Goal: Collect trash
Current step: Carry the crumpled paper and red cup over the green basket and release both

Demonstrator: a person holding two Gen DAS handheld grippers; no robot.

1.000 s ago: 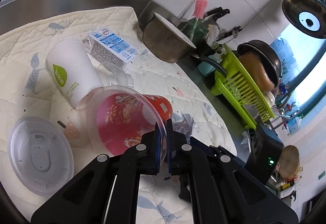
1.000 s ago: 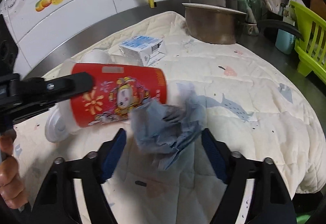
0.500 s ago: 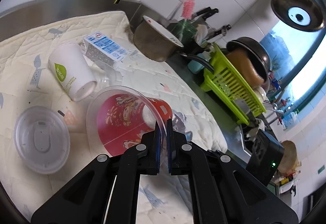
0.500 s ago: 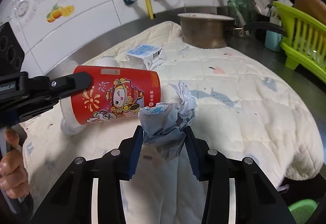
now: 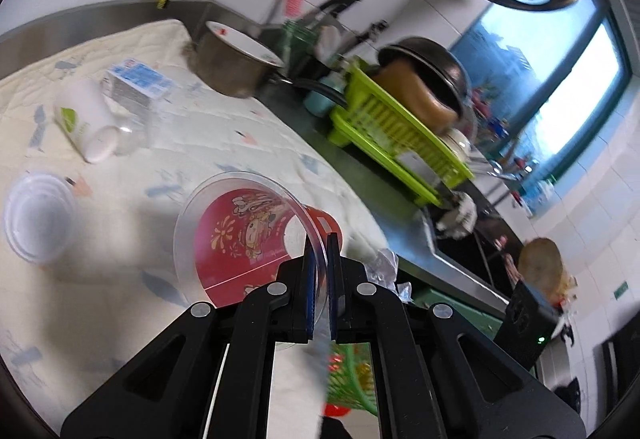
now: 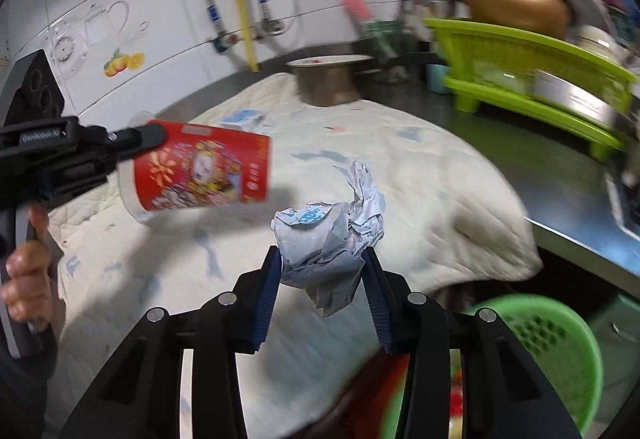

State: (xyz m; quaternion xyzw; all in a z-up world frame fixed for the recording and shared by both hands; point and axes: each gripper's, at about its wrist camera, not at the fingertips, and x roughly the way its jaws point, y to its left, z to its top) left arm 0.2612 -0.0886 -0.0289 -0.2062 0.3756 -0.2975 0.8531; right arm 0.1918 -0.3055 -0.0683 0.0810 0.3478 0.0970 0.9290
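Plastic rim of the red printed cup (image 5: 256, 239) sits pinched between my left tongs (image 5: 319, 275), mouth turned toward the camera, held clear above the quilted cloth on the counter (image 5: 224, 143). I judge the cup light and thin-walled; the rim flexes, so a hard squeeze would buckle it and a loose one would let it slip. Ahead and to the left of these tongs lie a white paper cup (image 5: 84, 123), a clear lid (image 5: 38, 217) and a blue-and-white carton (image 5: 138, 81), all still to collect.

From the right wrist, my right tongs (image 6: 322, 271) are pressed onto a crumpled paper wad (image 6: 330, 239). It looks soft, nearly weightless and springy, best gripped across its bulk. A green basket (image 6: 560, 343) sits below and to the right.
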